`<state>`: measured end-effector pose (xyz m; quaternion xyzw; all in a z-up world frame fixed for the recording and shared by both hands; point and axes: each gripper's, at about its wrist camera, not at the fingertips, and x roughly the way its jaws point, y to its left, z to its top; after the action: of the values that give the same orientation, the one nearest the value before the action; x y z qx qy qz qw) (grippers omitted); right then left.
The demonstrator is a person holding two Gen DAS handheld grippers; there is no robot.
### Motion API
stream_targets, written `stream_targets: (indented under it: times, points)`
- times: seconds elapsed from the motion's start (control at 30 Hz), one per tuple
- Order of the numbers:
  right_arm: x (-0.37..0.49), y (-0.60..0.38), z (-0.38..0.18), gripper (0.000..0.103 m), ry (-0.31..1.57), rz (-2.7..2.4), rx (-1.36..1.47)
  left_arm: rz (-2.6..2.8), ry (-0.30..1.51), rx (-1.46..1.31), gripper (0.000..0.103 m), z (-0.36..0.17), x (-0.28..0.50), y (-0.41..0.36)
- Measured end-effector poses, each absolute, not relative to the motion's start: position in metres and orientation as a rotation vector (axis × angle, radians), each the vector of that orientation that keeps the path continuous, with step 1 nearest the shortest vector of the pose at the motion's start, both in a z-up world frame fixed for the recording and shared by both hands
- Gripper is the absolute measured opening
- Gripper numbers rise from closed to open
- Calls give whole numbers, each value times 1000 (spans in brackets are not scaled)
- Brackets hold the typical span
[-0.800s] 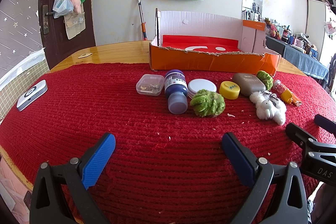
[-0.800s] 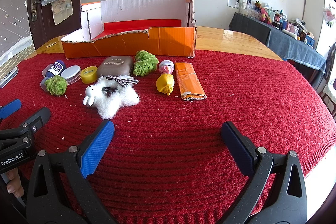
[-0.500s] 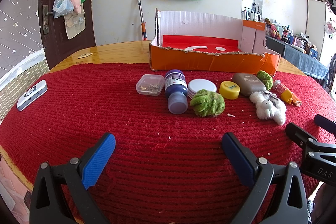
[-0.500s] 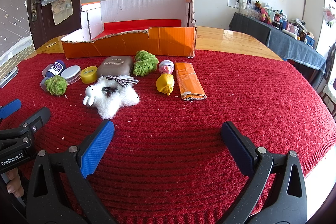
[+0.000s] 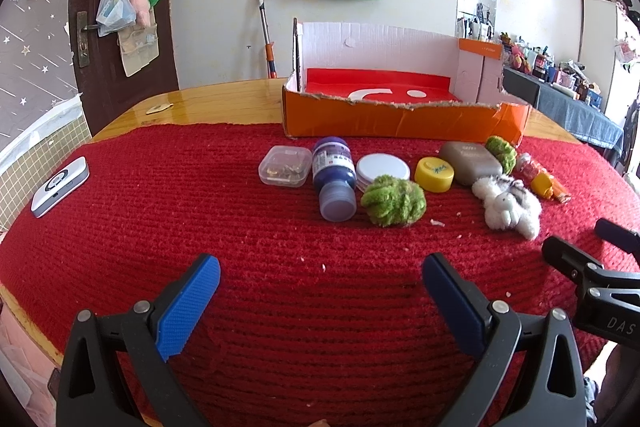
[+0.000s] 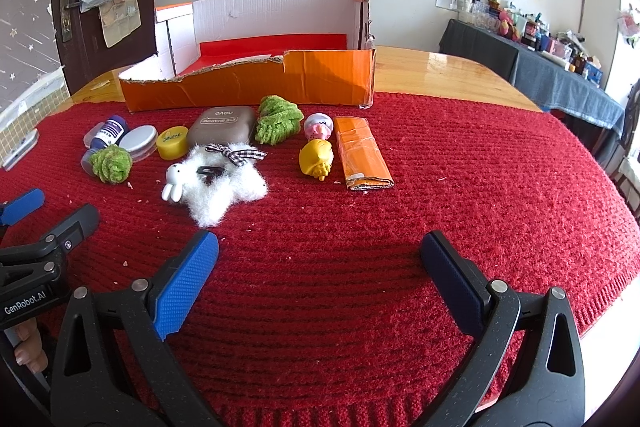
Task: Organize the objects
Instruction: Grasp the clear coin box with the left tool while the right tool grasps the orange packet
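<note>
A row of small things, from a clear plastic case (image 5: 285, 165) to a folded orange packet (image 6: 362, 153), lies on the red knitted cloth (image 5: 200, 203) at twelve o'clock, just before the torn orange cardboard box (image 5: 400, 123). Left gripper (image 5: 320, 275) and right gripper (image 6: 318, 255) hover at six o'clock, fingers released, empty.

Small toys and containers (image 6: 224, 175) line the orange box (image 6: 256, 87).

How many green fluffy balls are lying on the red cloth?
2. One green fluffy ball lies beside the blue bottle; the other lies just in front of the orange box, next to the grey case.
</note>
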<state>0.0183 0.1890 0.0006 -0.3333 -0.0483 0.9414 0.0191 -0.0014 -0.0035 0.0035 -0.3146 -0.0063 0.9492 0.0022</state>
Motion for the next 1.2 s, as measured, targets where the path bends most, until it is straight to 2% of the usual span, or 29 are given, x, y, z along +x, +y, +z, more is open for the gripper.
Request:
stream_targets:
  times: [0.43, 0.7, 0.93, 1.2]
  points:
    - [-2, 207, 27, 103, -135, 2915, -1021, 2980, -57, -947, 103, 42, -16, -23]
    - [-33, 228, 45, 103, -143, 2869, -1057, 2930, -72, -1052, 103, 48, -44, -47]
    - [-64, 245, 42, 103, -177, 2813, -1178, 2799, -177, -1234, 103, 37, -77, -73]
    - [-81, 256, 35, 103, -121, 2810, -1375, 2719, -72, -1311, 102, 30, -95, -77]
